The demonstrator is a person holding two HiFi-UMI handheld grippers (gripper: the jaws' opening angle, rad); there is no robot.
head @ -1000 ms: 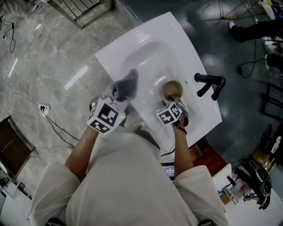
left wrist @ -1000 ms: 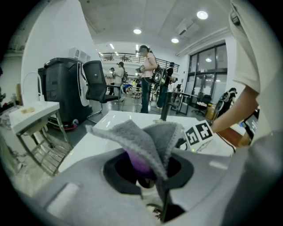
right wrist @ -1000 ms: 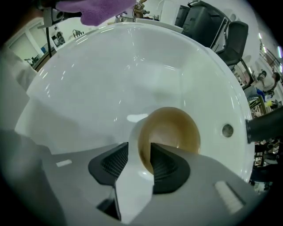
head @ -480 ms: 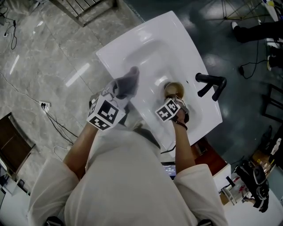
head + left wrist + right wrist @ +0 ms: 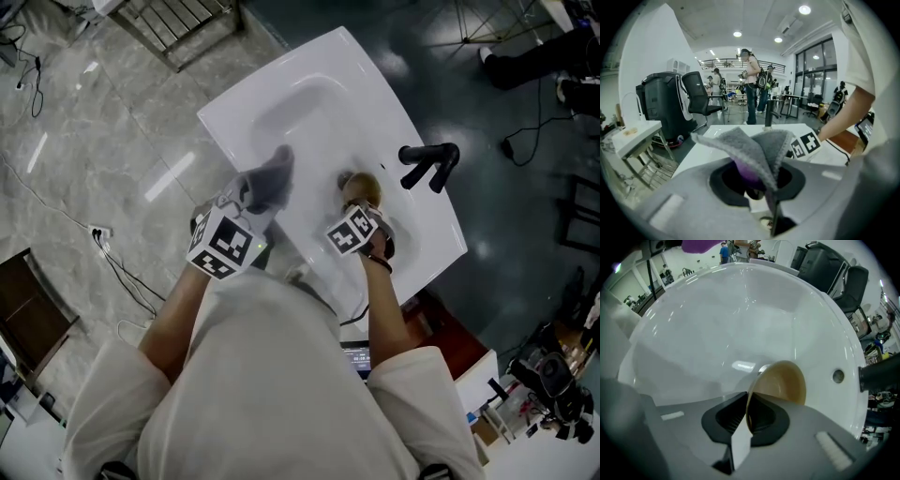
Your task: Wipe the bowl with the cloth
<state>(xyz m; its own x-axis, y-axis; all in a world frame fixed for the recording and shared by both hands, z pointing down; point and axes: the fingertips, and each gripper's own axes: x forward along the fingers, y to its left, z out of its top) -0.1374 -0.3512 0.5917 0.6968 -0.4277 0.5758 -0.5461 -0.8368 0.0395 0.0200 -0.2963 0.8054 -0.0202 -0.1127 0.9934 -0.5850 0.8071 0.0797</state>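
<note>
A tan bowl (image 5: 364,188) sits tipped on edge in the white sink (image 5: 309,108), beside the drain. My right gripper (image 5: 365,215) has the bowl's near rim (image 5: 749,399) between its jaws, which are closing and pinch the rim. In the right gripper view the bowl (image 5: 783,383) tilts up, its hollow facing right. My left gripper (image 5: 249,201) hovers over the sink's left edge, shut on a grey cloth (image 5: 269,178). The cloth (image 5: 754,147) sticks up from the jaws in loose folds, with a purple patch underneath.
A black faucet (image 5: 428,163) stands on the sink's right rim, close to the bowl. An overflow hole (image 5: 838,376) shows in the basin wall. A metal rack (image 5: 178,23) stands on the marble floor beyond the sink. People and office chairs are far behind.
My right gripper has slid onto the bowl's rim and closed on it, and the bowl has tipped up on edge. The left gripper and cloth have stayed in place.
</note>
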